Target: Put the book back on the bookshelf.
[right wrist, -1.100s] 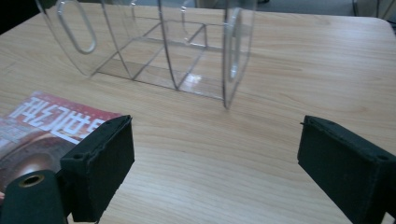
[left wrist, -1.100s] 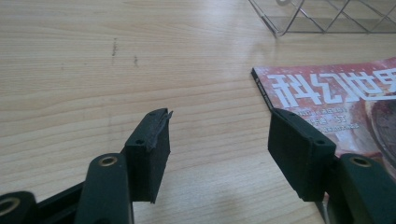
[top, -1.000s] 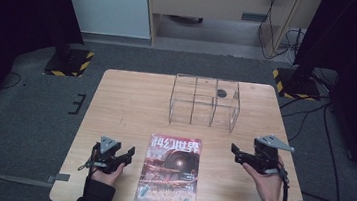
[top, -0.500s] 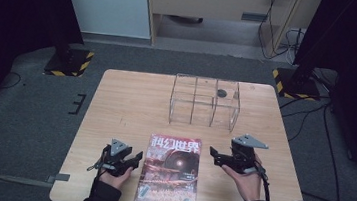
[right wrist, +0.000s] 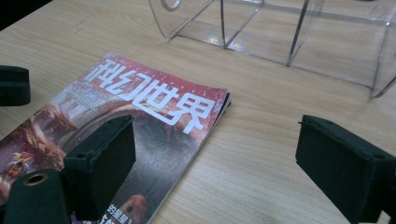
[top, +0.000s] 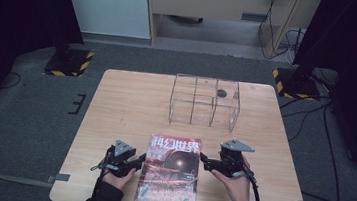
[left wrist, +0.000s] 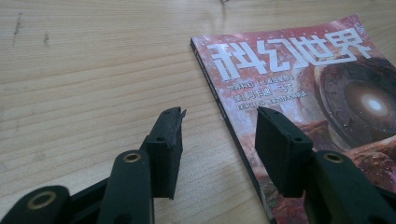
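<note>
A pale wooden table (top: 125,105) with fine straight grain, seen from above, stands on grey carpet; near its front edge, at the left, the person's left hand (top: 120,177) holds the left gripper (top: 135,163), a black two-jaw tool with a grey three-cornered plate on top; in the left gripper view its jaws stand moderately apart with nothing between them, one blocky ribbed pad over bare wood and the other over the cover, the spine edge running between them; just beside it, at the centre front, a glossy magazine (top: 170,172) lies flat, a thin rectangle with a red, dusty-looking cover, large white characters across the top and a dark round metallic shape beneath; behind it, well apart toward the far edge, sits a clear plastic organiser (top: 205,102), a box of thin transparent walls split into compartments, with a small dark round thing in the right one; at the right, the right hand (top: 234,179) holds the right gripper (top: 203,161), its jaws spread wide and empty, one pad over the magazine's right edge, the other over bare wood.
</note>
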